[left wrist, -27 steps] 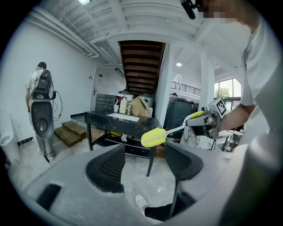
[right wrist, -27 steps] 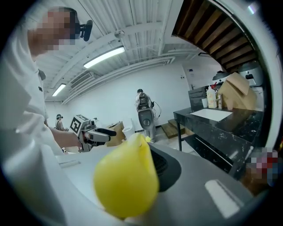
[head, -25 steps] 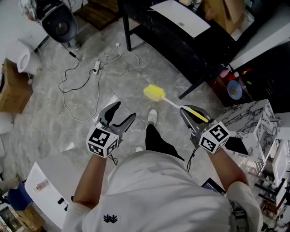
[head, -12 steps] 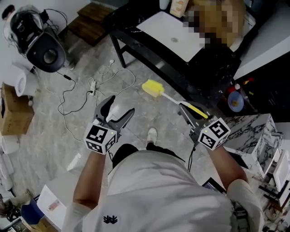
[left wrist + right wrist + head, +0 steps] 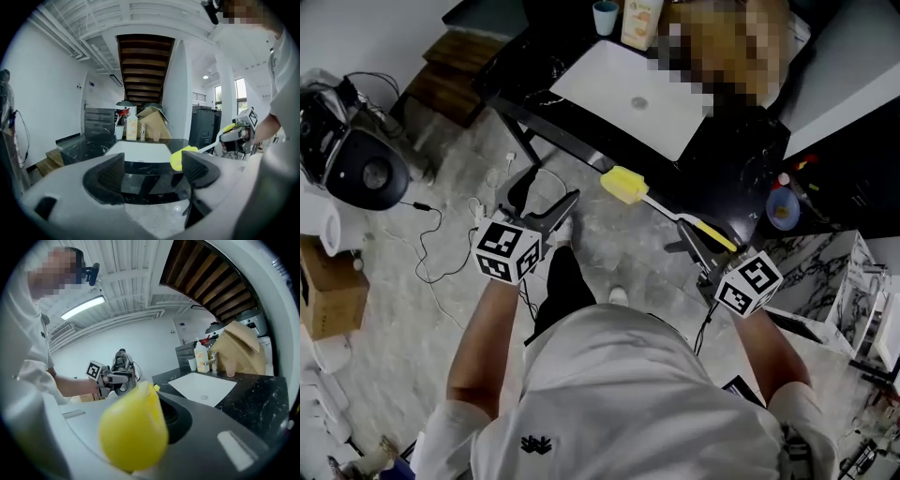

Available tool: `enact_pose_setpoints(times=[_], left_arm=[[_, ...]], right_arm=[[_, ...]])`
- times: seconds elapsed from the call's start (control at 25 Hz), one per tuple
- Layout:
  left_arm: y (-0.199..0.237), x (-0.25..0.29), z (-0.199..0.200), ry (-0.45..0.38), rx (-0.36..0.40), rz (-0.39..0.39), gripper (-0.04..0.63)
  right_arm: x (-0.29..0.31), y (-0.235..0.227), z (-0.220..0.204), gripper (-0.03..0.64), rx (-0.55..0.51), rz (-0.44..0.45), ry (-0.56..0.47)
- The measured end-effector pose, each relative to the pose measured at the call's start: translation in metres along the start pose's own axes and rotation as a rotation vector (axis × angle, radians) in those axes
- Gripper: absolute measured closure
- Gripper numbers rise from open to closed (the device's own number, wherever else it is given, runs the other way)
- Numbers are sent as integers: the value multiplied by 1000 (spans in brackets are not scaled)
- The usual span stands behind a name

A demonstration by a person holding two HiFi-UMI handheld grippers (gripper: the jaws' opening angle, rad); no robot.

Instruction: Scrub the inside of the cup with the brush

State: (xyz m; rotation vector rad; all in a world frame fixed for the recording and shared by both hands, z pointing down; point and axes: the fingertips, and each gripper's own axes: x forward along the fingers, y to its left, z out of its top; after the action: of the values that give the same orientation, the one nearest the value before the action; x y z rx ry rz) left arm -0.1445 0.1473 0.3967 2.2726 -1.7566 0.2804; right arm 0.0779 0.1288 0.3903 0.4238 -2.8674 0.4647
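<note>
A brush with a yellow sponge head (image 5: 623,185), a white shaft and a yellow handle (image 5: 133,432) points toward the black counter (image 5: 741,141). My right gripper (image 5: 701,242) is shut on the handle, which fills the right gripper view. My left gripper (image 5: 542,201) is held over the floor left of the brush head, its jaws opening with nothing between them (image 5: 152,171). The brush head (image 5: 180,158) shows just beyond its right jaw. A small cup (image 5: 605,17) stands at the back of the counter beside a bottle (image 5: 642,21), far from both grippers.
A white sink (image 5: 628,94) is set into the black counter. A brown paper bag (image 5: 241,350) stands at the back of the counter. Cables (image 5: 441,253) and a round appliance (image 5: 366,169) lie on the marble floor at left. A marbled cabinet (image 5: 834,272) stands at right.
The person has stepped toward the counter, so the sink, cup and bottle have come into the head view. Both grippers moved forward with them, the brush still in the right one.
</note>
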Motion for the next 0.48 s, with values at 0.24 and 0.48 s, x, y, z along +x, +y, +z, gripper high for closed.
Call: enact_pose_setpoints(times=[0.24,0.48], left_arm=[[92,92,32,-2,49,-95,215],[164,181,64,38,123,-211,215]], right_arm=[[62,-44,27,571,14,-104,-3],[121,-79,57,571,77,-226,-1]])
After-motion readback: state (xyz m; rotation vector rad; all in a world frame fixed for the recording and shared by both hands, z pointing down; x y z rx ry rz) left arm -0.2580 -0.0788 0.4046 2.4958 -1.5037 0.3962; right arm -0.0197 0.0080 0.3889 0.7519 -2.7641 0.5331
